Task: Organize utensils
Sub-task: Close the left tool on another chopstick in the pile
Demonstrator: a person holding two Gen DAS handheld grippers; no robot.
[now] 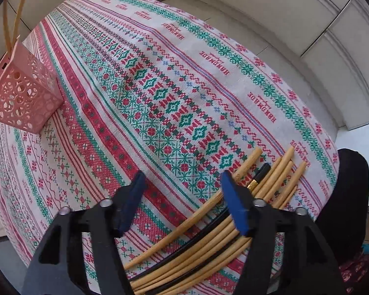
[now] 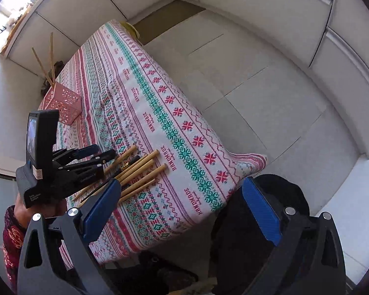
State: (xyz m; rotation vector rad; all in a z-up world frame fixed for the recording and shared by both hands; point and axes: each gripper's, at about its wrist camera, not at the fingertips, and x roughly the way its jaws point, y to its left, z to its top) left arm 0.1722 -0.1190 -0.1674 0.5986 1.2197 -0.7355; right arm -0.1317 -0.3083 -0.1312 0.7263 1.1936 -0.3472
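Several bamboo chopsticks [image 1: 199,250] and a black one [image 1: 259,174] lie in a loose bundle on the patterned tablecloth [image 1: 160,78]. My left gripper [image 1: 182,184] is open just above them, its right finger over the bundle. A pink perforated basket [image 1: 22,95] stands at the far left and holds two bamboo chopsticks [image 1: 14,22] upright. In the right wrist view my right gripper [image 2: 179,209] is open and empty, off the table's near edge. The left gripper [image 2: 96,157], the chopstick bundle [image 2: 140,169] and the basket [image 2: 64,105] show there too.
The tablecloth [image 2: 179,132] hangs over the table's edges. A black chair or cushion [image 2: 233,221] sits below the near corner. A pale tiled floor [image 2: 258,78] surrounds the table. The person's patterned sleeve [image 2: 12,236] shows at lower left.
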